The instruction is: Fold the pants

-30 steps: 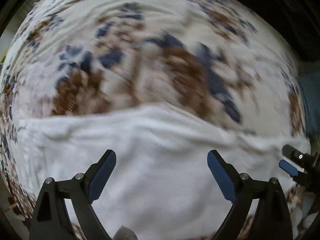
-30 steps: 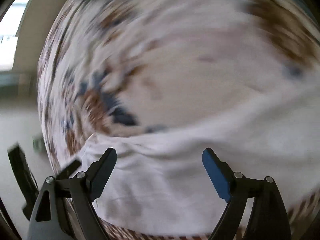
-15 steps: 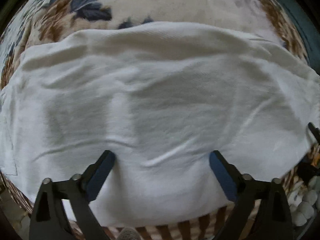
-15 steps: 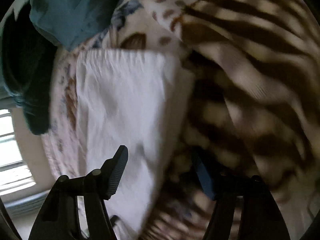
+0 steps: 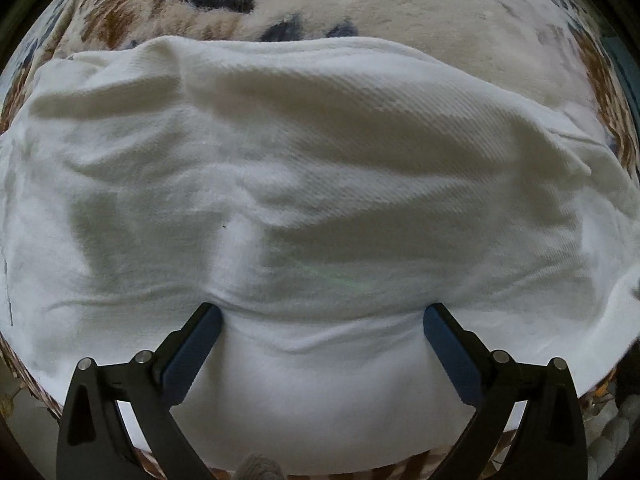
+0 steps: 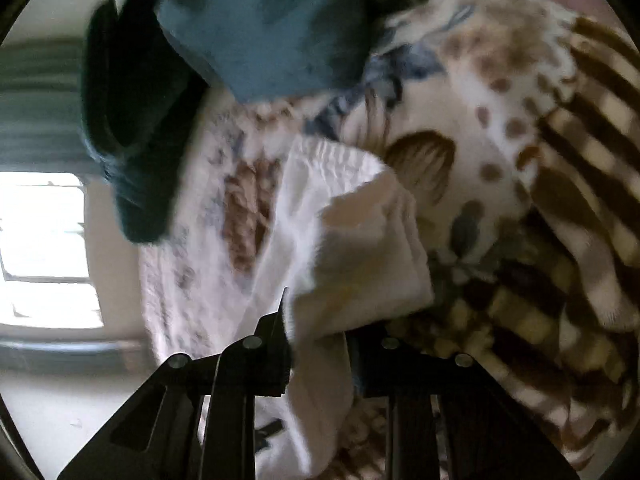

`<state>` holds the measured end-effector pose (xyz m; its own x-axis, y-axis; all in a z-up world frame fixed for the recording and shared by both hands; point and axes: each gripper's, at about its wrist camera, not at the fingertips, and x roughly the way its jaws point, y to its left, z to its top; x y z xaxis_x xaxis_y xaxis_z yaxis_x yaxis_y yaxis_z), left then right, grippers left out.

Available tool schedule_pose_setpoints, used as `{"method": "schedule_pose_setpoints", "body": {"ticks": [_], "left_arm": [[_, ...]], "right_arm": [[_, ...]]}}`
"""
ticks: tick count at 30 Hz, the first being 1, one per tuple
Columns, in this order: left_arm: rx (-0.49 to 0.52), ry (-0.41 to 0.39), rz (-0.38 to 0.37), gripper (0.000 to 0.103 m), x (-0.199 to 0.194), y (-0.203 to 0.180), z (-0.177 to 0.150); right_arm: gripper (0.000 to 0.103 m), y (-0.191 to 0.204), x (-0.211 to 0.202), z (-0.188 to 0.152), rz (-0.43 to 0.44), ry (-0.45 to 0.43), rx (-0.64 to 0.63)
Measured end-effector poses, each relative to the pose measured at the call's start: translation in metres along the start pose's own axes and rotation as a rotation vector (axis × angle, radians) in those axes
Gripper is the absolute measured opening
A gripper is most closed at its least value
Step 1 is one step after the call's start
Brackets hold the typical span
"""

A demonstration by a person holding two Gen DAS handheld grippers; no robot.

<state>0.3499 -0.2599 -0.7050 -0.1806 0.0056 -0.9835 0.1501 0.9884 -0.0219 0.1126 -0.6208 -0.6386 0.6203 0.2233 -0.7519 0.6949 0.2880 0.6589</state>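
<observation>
White pants point(image 5: 320, 168) spread flat across most of left wrist view, filling centre from left edge to right edge, wrinkled, top edge arcing across upper third. Under them floral blanket point(image 5: 400, 8) with blue and brown pattern, showing along top and at lower corners. Left gripper point(image 5: 322, 316) at bottom centre, jaws spread wide, both blue-padded fingertips point(image 5: 200, 332) pressed down onto pants fabric, small ridge of cloth bunched between them, nothing pinched. Grey blurred bit at very bottom centre, cannot tell what.

Right wrist view blurred and tilted. Pants point(image 6: 340, 240) here in centre, a folded white end running from middle of frame down to bottom centre, gathered waistband edge toward upper middle. Right gripper point(image 6: 320, 344) at bottom centre, jaws narrow and closing, white pants cloth passing between them, fingers point(image 6: 276, 344) touching cloth on both sides. Same blanket point(image 6: 500, 140) on right half, spots and brown stripes toward right edge, floral patch left of pants. Blue cloth point(image 6: 272, 24) at upper centre, lying over blanket top. Dark cloth point(image 6: 132, 120) just left of it, hanging toward left middle, touching blue one. Bright window point(image 6: 44, 248) at left edge, pale wall around it. Cannot tell whether pants end lifted off blanket or resting on it.
</observation>
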Motion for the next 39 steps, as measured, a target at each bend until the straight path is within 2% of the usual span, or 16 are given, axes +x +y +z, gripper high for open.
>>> {"method": "schedule_pose_setpoints", "body": {"ticks": [2,3,6,12,13,17,18,19,21,26,30,33,36,39], "left_arm": [[-0.006,-0.010,0.013,0.103,0.004,-0.012,-0.001],[-0.008,-0.013,0.019,0.103,0.005,-0.013,-0.001],[-0.012,-0.008,0.021,0.103,0.009,-0.017,0.000],[-0.013,0.016,0.022,0.103,0.014,-0.017,0.012],[-0.012,0.022,0.020,0.103,0.016,-0.018,-0.002],[0.001,0.045,0.016,0.103,0.007,-0.023,0.003],[0.007,0.043,0.023,0.103,0.009,-0.022,0.005],[0.012,0.037,0.030,0.103,0.011,-0.020,0.008],[0.035,0.026,0.052,0.103,0.010,-0.022,0.009],[0.063,-0.021,0.103,0.103,0.000,-0.015,0.012],[0.016,-0.037,0.092,0.103,-0.009,0.017,0.015],[-0.042,-0.051,0.080,0.103,-0.020,0.054,0.013],[-0.125,-0.057,0.060,0.103,-0.031,0.104,0.005],[-0.212,-0.069,0.057,0.103,-0.042,0.166,-0.013]], "right_arm": [[0.039,-0.007,0.025,-0.001,-0.038,0.022,0.082],[0.040,-0.020,0.032,0.000,-0.045,0.033,0.140],[0.040,-0.036,0.036,-0.001,0.022,0.018,0.260],[0.040,-0.034,0.028,-0.023,0.042,0.002,0.215],[0.040,-0.035,0.031,-0.023,0.065,-0.006,0.214],[0.041,-0.024,0.042,-0.017,0.094,-0.048,0.171],[0.036,-0.016,0.047,-0.016,0.053,-0.049,0.143],[0.025,-0.010,0.051,-0.014,0.018,-0.052,0.125],[0.015,0.002,0.059,-0.015,-0.028,-0.056,0.112],[0.012,0.045,0.044,-0.028,-0.082,-0.098,0.043],[0.012,0.090,0.027,-0.048,-0.070,-0.113,-0.041],[0.012,0.132,0.023,-0.069,-0.048,-0.092,-0.115],[0.011,0.176,0.031,-0.112,-0.046,-0.040,-0.236],[0.011,0.220,0.058,-0.165,-0.048,0.024,-0.359]]}}
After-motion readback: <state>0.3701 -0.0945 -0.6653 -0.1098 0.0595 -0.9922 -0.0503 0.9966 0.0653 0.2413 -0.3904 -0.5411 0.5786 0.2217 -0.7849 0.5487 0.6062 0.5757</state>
